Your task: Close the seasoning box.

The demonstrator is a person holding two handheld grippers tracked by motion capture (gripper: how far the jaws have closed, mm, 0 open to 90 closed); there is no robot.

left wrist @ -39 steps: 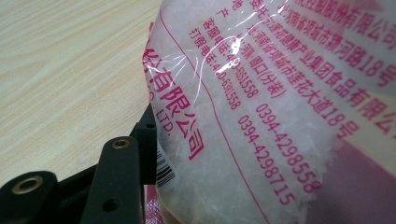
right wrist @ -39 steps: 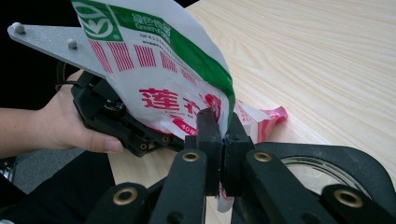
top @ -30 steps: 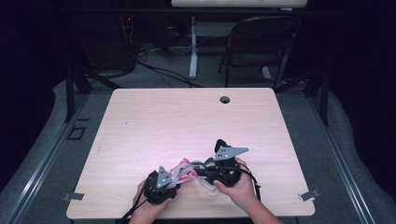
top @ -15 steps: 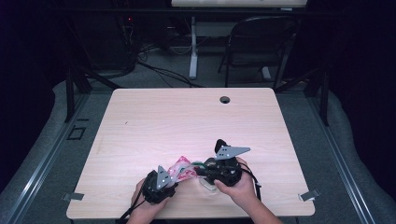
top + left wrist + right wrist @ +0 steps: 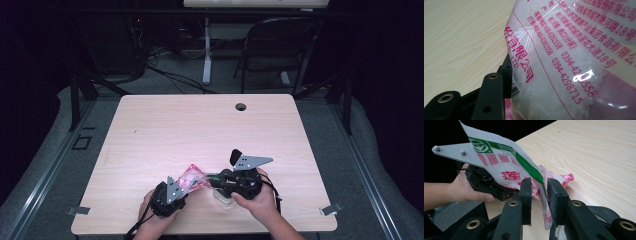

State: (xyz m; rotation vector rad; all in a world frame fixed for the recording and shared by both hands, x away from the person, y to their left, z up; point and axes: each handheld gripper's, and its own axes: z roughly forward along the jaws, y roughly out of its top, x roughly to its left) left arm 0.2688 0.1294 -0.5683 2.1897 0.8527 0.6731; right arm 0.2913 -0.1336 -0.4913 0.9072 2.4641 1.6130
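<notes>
Here, a person holds a plastic bag [image 5: 192,179] between two tongs near the front edge of the wooden surface [image 5: 200,130]. The bag is clear with pink writing and some green print, and it is full of white grains. In the high view it sits just above the surface, between the two hands.

The left tongs [image 5: 181,191] pinch one end of the bag. In the left gripper view the bag [image 5: 574,57] is very close, and a black jaw presses right against its side.

The right tongs [image 5: 539,195] have just been opening. A thin edge of the bag [image 5: 506,165] hangs down in the gap between the two black jaws. The jaws stand a little apart and do not squeeze it now.

In the right gripper view the left hand [image 5: 466,188] is at the far side, wrapped around its black gripper. In the high view the right hand [image 5: 257,195] is close beside the bag, and something small and clear rests on the surface under the right tongs [image 5: 216,181].
</notes>
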